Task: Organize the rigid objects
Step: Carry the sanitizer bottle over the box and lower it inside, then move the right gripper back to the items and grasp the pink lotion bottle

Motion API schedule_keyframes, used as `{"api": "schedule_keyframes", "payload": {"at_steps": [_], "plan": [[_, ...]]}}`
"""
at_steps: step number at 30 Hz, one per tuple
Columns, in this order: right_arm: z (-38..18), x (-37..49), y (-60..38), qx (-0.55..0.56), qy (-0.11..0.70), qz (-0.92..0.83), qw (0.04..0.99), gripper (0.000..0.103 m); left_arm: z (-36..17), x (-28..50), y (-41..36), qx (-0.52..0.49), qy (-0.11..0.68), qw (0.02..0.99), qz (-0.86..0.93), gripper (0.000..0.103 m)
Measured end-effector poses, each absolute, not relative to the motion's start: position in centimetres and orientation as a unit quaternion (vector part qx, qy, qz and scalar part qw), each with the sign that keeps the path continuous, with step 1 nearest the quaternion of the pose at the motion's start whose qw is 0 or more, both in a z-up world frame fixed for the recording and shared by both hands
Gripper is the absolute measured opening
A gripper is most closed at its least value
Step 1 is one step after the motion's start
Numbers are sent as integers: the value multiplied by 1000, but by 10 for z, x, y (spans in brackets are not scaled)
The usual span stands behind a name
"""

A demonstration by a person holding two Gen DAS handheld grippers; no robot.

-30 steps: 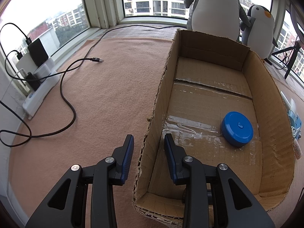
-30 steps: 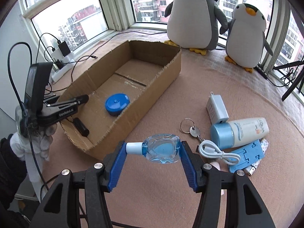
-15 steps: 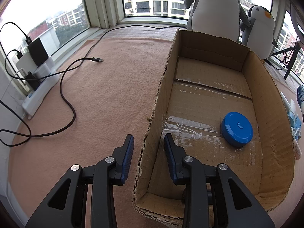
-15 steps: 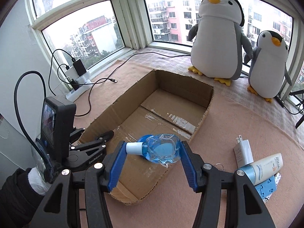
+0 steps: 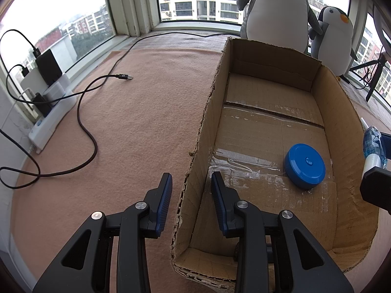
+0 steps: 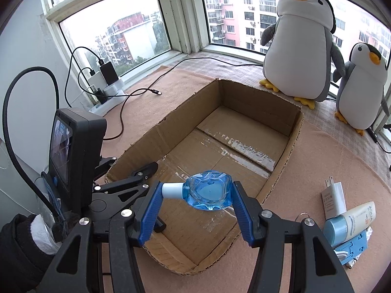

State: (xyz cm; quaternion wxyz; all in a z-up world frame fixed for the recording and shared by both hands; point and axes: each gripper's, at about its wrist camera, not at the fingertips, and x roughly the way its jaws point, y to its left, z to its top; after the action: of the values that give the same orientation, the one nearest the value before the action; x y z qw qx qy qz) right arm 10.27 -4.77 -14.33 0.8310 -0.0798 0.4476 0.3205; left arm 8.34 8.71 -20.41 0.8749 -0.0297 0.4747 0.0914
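Observation:
An open cardboard box (image 5: 207, 112) (image 6: 297, 131) lies on the tan cloth. A round blue tin (image 5: 304, 169) sits on its floor. My right gripper (image 6: 195, 196) is shut on a clear blue bottle (image 6: 207, 194) with a white cap and holds it above the box's near end; the bottle also shows at the right edge of the left wrist view (image 5: 372, 145). My left gripper (image 5: 190, 190) is open and straddles the box's left wall, one finger outside, one inside. A small black object (image 6: 160, 224) lies on the box floor near the left gripper.
A white charger (image 6: 333, 199), a cream tube (image 6: 349, 219), a blue card (image 6: 352, 246) and a key ring (image 6: 301, 216) lie right of the box. Two plush penguins (image 6: 300, 41) (image 6: 361, 88) stand behind it. A black cable (image 5: 92, 141) and power strip (image 5: 48, 119) lie left.
My right gripper has carried the blue bottle left and forward, from beside the box to over its near end. The left gripper has stayed on the box wall.

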Motion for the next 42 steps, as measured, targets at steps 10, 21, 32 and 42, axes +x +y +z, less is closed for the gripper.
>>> {"api": "schedule_keyframes", "payload": {"at_steps": [10, 21, 32, 42], "plan": [[-140, 99, -44, -86, 440, 319, 835, 69, -204, 83, 87, -30, 475, 875, 91, 31], [-136, 100, -50, -85, 433, 301, 845, 75, -204, 83, 87, -29, 475, 875, 91, 31], [-132, 95, -79, -72, 433, 280, 854, 75, -204, 84, 89, -28, 475, 875, 91, 31], [-142, 88, -156, -44, 447, 244, 859, 75, -204, 84, 89, -26, 475, 875, 91, 31]]}}
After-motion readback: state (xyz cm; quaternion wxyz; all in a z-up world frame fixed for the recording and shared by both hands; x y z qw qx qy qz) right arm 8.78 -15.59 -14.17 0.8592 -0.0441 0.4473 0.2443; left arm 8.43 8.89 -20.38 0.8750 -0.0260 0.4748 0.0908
